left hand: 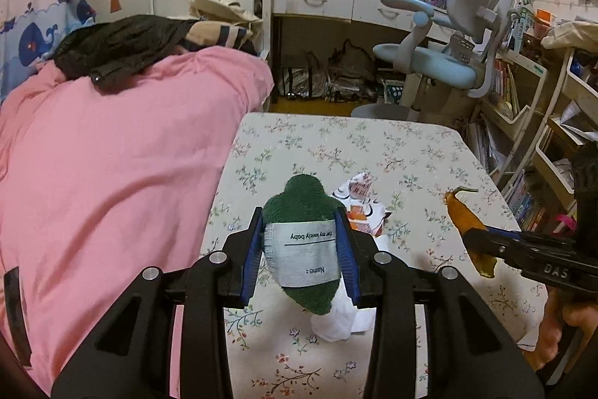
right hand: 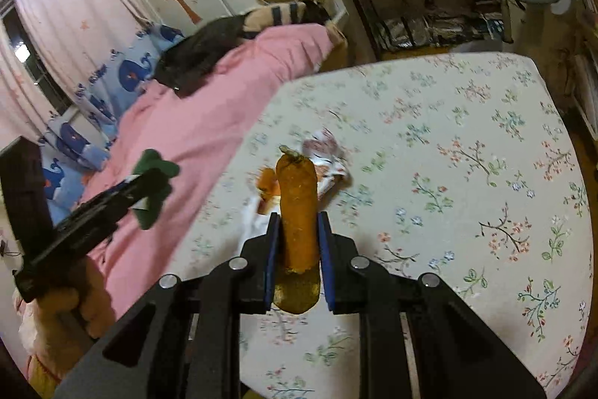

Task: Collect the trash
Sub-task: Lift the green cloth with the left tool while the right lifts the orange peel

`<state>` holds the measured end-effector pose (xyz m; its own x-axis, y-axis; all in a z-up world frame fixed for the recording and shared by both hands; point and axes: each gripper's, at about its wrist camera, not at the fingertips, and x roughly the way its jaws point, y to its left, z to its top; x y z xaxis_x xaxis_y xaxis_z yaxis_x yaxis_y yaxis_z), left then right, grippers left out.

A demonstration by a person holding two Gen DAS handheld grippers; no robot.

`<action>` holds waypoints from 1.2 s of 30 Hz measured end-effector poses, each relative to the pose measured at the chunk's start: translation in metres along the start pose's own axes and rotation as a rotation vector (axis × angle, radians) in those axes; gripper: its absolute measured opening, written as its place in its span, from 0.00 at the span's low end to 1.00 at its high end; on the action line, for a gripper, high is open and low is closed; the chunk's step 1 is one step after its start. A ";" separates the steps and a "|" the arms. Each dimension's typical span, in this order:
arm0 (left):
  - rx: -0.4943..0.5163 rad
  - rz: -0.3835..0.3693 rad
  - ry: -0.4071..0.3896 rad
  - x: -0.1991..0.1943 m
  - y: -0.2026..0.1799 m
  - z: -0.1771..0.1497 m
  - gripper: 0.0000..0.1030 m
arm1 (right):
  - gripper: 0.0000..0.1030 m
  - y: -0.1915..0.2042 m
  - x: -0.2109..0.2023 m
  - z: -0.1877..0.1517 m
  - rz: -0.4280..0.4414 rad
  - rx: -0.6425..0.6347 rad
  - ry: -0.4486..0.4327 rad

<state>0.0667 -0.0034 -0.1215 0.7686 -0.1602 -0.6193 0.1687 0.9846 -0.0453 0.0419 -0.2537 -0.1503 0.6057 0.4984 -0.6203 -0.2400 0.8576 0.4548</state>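
Clamped in my left gripper [left hand: 302, 251] is a green cloth [left hand: 299, 208] with a white label facing the camera; both blue pads [left hand: 251, 255] press its sides, and it is lifted clear of the tabletop [left hand: 411, 152]. Directly below and just ahead of that gripper lies a white tissue [left hand: 332, 324], and beyond the cloth a crumpled printed wrapper [left hand: 360, 200] rests on the floral tabletop.

Off to the right of my left gripper I see the right gripper [left hand: 482, 242] closed on an orange peel [left hand: 463, 215], which hangs in the air above the tabletop. From the right wrist view the same peel [right hand: 298, 212] stands upright between the 2 pads [right hand: 271, 257] of the right gripper [right hand: 298, 260], its stem end pointing away from me and its lower end dropping below the fingers. Ahead of this gripper, the wrapper [right hand: 329, 156] and a smaller orange scrap [right hand: 267, 182] lie on the tabletop [right hand: 467, 137], touching each other.

To the left of the right gripper, the left gripper [right hand: 145, 189] holds the cloth [right hand: 155, 171] up over the edge of a pink blanket [right hand: 194, 122]. A hand [right hand: 71, 313] grips its handle. Dark clothing [left hand: 123, 43] lies on the blanket [left hand: 112, 156] well beyond both grippers, and a blue chair [left hand: 441, 55] stands past the far tabletop edge.
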 end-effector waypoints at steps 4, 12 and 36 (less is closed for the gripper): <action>0.008 0.004 -0.011 -0.004 -0.005 0.003 0.34 | 0.20 0.004 -0.002 0.004 0.030 -0.001 -0.030; 0.008 0.006 -0.015 -0.006 -0.007 0.006 0.35 | 0.20 0.004 -0.004 0.006 0.045 -0.005 -0.056; 0.018 0.009 -0.036 -0.011 -0.010 0.007 0.35 | 0.20 0.008 -0.001 0.000 0.054 -0.041 -0.042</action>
<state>0.0610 -0.0124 -0.1084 0.7918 -0.1542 -0.5909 0.1725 0.9847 -0.0258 0.0394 -0.2475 -0.1454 0.6225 0.5389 -0.5675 -0.3038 0.8347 0.4594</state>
